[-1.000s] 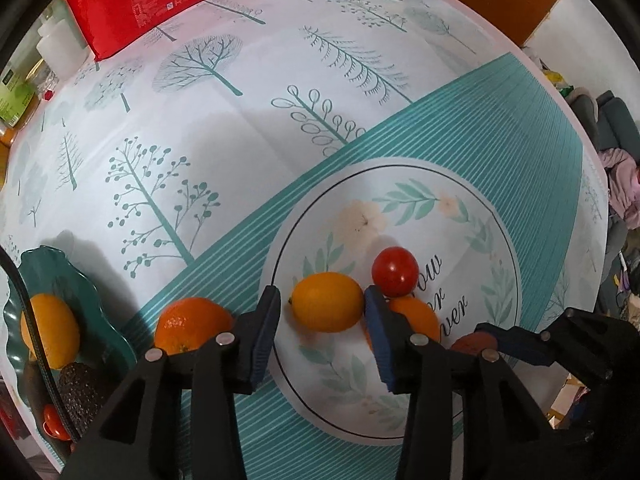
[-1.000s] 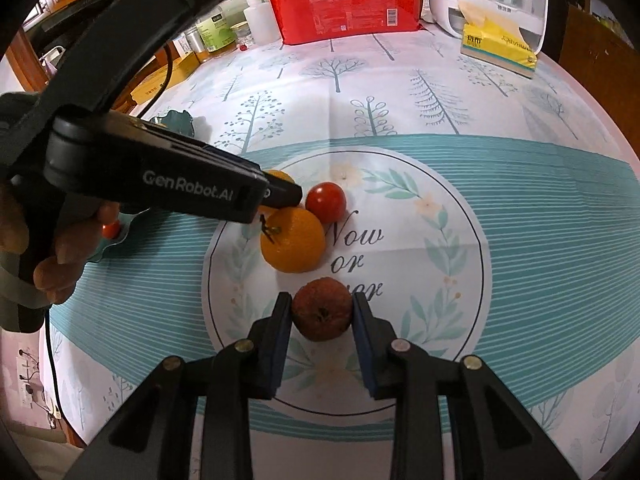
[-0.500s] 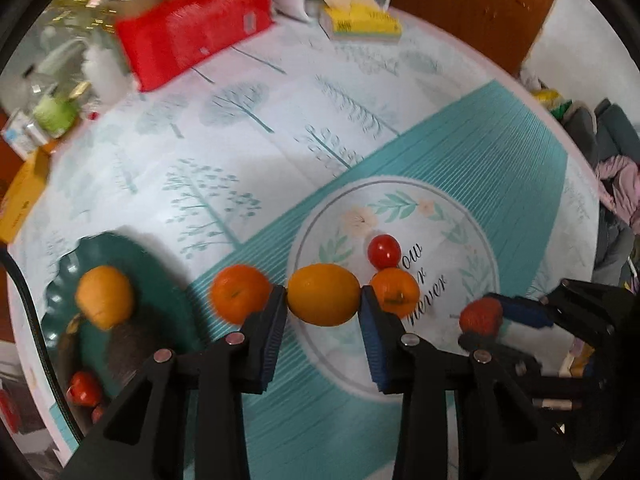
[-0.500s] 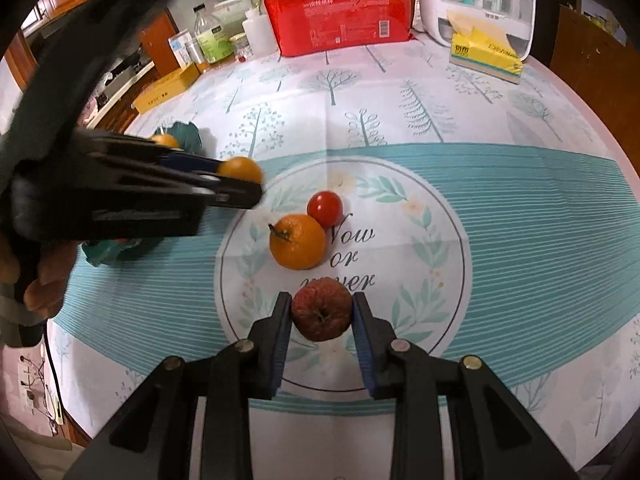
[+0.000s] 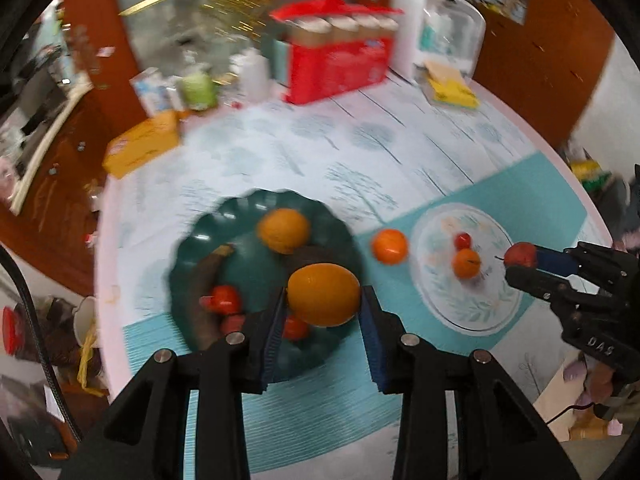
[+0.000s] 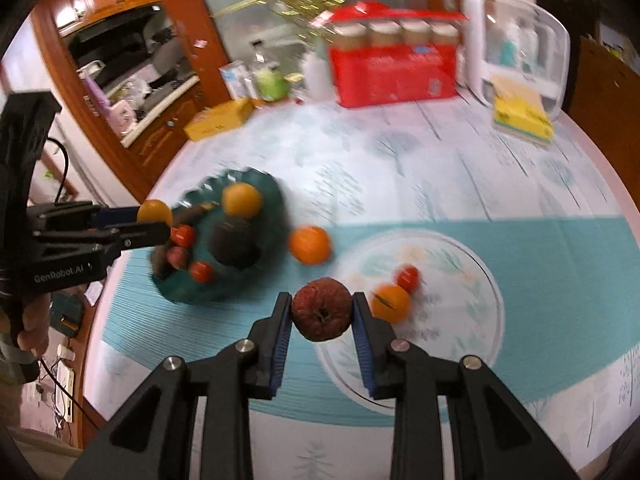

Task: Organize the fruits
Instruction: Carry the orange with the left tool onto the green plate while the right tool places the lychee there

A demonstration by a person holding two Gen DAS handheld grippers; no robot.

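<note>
My left gripper (image 5: 323, 300) is shut on a yellow-orange citrus fruit (image 5: 324, 299), held in the air over the near part of the dark green scalloped plate (image 5: 188, 264). That plate holds another orange (image 5: 283, 230), small red tomatoes (image 5: 226, 298) and dark fruit. My right gripper (image 6: 321, 312) is shut on a wrinkled dark red apple (image 6: 321, 310), lifted above the tablecloth's round printed medallion (image 6: 460, 344). A loose orange (image 6: 310, 245) lies between plate and medallion. A small orange (image 6: 391, 303) and a red tomato (image 6: 408, 277) rest on the medallion.
At the table's far edge stand a red package (image 6: 394, 70), a white-and-clear box (image 6: 516, 44), a yellow tissue pack (image 6: 522, 118), bottles (image 6: 272, 80) and a yellow carton (image 6: 220, 119). Wooden cabinets lie beyond the left edge. A hand (image 6: 34, 328) grips the left tool.
Both grippers rose off the table with their fruit. The left one carried the citrus from the medallion leftward to above the green plate. The right one lifted the apple.
</note>
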